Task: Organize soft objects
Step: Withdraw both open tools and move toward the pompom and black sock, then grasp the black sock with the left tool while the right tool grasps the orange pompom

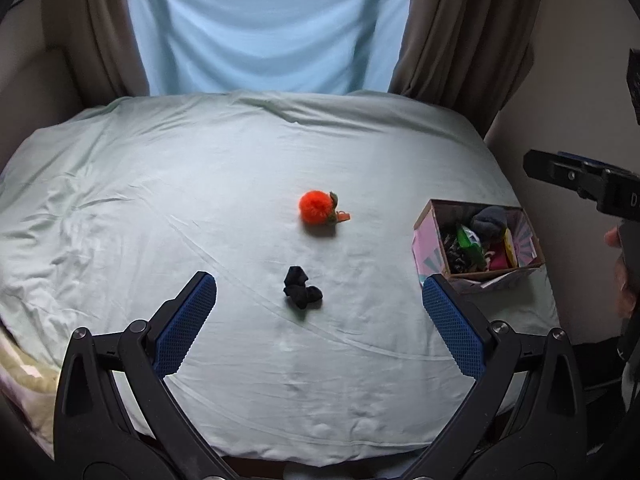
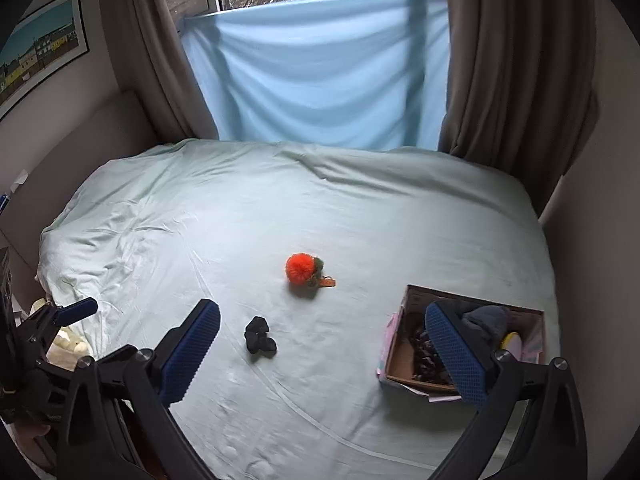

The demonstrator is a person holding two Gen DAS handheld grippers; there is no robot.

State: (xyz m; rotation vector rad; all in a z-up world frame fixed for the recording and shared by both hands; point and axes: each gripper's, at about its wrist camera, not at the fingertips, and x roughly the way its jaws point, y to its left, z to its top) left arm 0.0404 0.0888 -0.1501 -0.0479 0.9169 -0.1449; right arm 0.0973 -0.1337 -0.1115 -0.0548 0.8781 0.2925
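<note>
A fluffy orange pompom [image 1: 317,207] with a green leaf and a tag lies mid-bed; it also shows in the right wrist view [image 2: 300,267]. A crumpled black sock [image 1: 302,287] lies nearer, also seen in the right wrist view [image 2: 260,338]. A cardboard box [image 1: 478,240] at the right holds several soft items; it also shows in the right wrist view [image 2: 464,346]. My left gripper [image 1: 318,314] is open and empty above the bed, the sock lying between its fingers' lines. My right gripper [image 2: 322,350] is open and empty, its right finger over the box.
The pale green bed sheet [image 1: 200,184] covers the whole bed. Brown curtains [image 2: 504,72] and a blue cloth [image 2: 320,72] hang behind it. A wall with a framed picture [image 2: 40,48] is at the left. A cream plush thing [image 2: 70,344] lies off the bed's left edge.
</note>
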